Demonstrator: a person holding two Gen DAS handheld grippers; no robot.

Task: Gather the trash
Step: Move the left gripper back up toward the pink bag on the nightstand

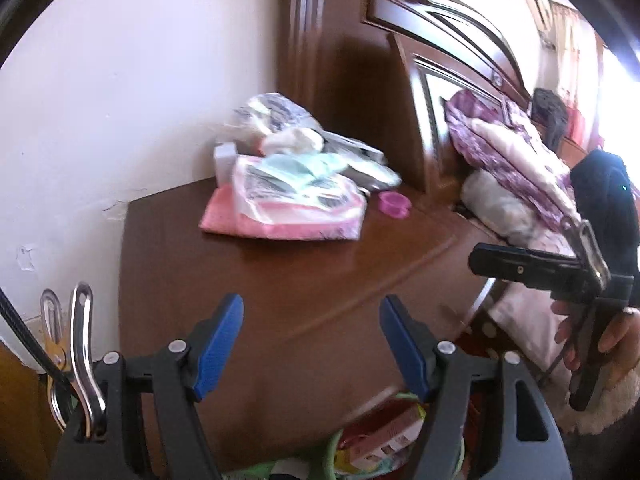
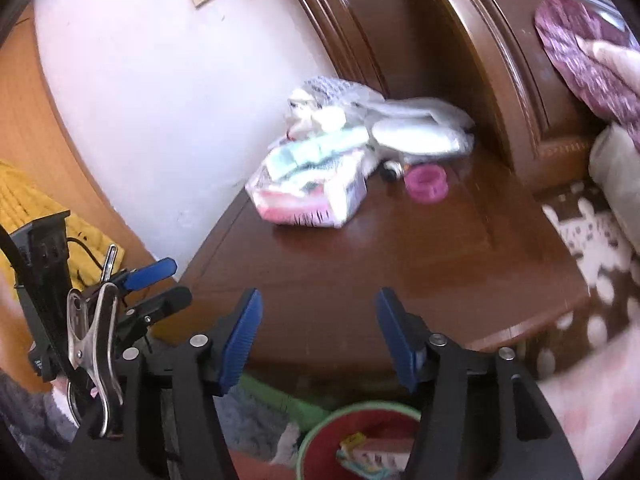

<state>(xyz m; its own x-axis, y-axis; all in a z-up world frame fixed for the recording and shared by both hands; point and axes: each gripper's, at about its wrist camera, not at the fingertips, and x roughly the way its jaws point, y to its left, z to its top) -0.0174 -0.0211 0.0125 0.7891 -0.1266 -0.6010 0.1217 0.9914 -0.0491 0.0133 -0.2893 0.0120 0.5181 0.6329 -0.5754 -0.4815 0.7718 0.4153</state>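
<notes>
My left gripper [image 1: 312, 344] hangs open above the front of a brown wooden nightstand [image 1: 320, 288], with nothing between its blue pads. My right gripper [image 2: 318, 336] is open too and empty, over the same top's near edge. Below both stands a round bin [image 2: 360, 416] with a green rim and red inside, also visible in the left wrist view [image 1: 340, 444]; it holds colourful wrappers and a small carton [image 1: 392, 432]. A hand holds the right gripper [image 1: 480, 260] at the right of the left view. The left gripper [image 2: 176, 280] shows at the left of the right view.
At the nightstand's back lies a pile of plastic-wrapped packs [image 2: 316, 172] [image 1: 288, 184], with a small pink round tub [image 2: 426, 182] [image 1: 394, 204] beside it. A carved wooden headboard [image 1: 360, 80] rises behind. A bed with purple bedding [image 1: 504, 152] is at the right, a white wall at the left.
</notes>
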